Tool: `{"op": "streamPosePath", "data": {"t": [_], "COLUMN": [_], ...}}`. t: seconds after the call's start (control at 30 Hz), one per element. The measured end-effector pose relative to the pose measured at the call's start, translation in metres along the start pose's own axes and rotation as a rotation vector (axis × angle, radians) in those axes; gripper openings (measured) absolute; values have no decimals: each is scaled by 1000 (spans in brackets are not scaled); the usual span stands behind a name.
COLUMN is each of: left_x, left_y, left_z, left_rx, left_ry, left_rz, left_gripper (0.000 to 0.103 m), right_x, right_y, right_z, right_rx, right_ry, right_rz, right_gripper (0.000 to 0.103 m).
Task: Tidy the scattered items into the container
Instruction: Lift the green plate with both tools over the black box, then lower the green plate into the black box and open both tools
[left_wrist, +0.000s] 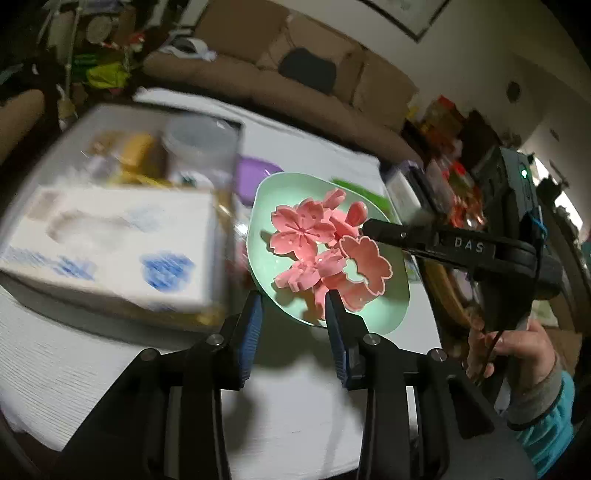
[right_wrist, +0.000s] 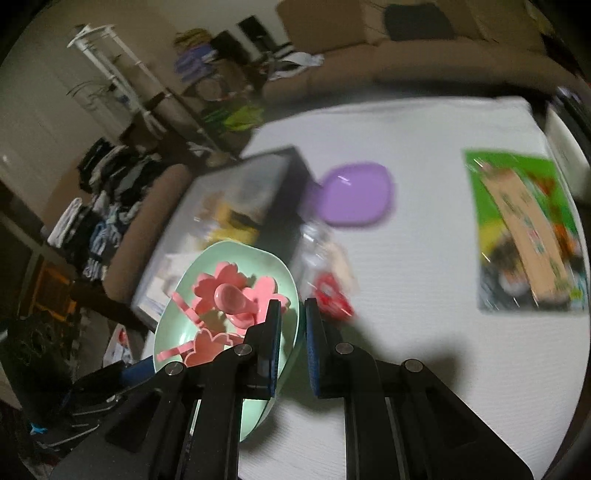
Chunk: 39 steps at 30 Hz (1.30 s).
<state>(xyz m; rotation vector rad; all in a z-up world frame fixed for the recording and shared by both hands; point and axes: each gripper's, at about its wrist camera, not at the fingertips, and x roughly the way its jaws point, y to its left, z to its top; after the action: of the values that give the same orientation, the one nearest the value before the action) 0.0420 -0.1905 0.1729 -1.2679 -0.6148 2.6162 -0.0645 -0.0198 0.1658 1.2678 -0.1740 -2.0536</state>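
A mint green bowl (left_wrist: 384, 314) hangs above the white table, with several pink flower-shaped moulds (left_wrist: 301, 232) in it. My right gripper (right_wrist: 293, 317) is shut on the bowl's (right_wrist: 266, 258) near rim, beside the pink moulds (right_wrist: 229, 295). In the left wrist view its black finger (left_wrist: 406, 236) reaches in over the far rim. My left gripper (left_wrist: 293, 297) is open, and the bowl's near rim lies between its blue pads without being pressed. The clear container (left_wrist: 122, 155) with yellow and white items stands at the left.
A white carton (left_wrist: 110, 240) lies at the container's near side. A purple bowl (right_wrist: 354, 195), a red packet (right_wrist: 332, 301) and a green packet (right_wrist: 524, 229) lie on the white table (right_wrist: 424, 332). A person's hand (left_wrist: 517, 347) holds the right gripper. A brown sofa (left_wrist: 295, 85) lies beyond.
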Motion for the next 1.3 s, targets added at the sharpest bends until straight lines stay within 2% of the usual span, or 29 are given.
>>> {"op": "streamPosePath", "data": {"t": [0.13,0.33,0.47,0.67,0.93,1.1,1.3], "left_x": [-28,-43,-29,17,66,74,92], "left_y": [48,128,185,249,271,264,243], "left_z": [34,77,109,145,157,166,171], "left_rx": [-39,-104,-139,-185,-174,-123,-28], "left_ry": [-46,-88,-97,-73,-2,22,82], "left_rz": [38,96,118,115,140,207,321], "left_gripper": [33,35,35,35,35,35,41], "right_x": [33,109,164,238,292,323,325], "right_y": [50,111,128,129,131,140,137], "right_z": [38,86,115,152,170,166,165], "right_rx": [-47,-68,-76,-104,-223,-345,-383], "right_ry": [10,44,77,138,224,285,263], "right_rz": [45,111,115,54,-112,-239,-286], "right_gripper": [12,12,12,12,12,16,16]}}
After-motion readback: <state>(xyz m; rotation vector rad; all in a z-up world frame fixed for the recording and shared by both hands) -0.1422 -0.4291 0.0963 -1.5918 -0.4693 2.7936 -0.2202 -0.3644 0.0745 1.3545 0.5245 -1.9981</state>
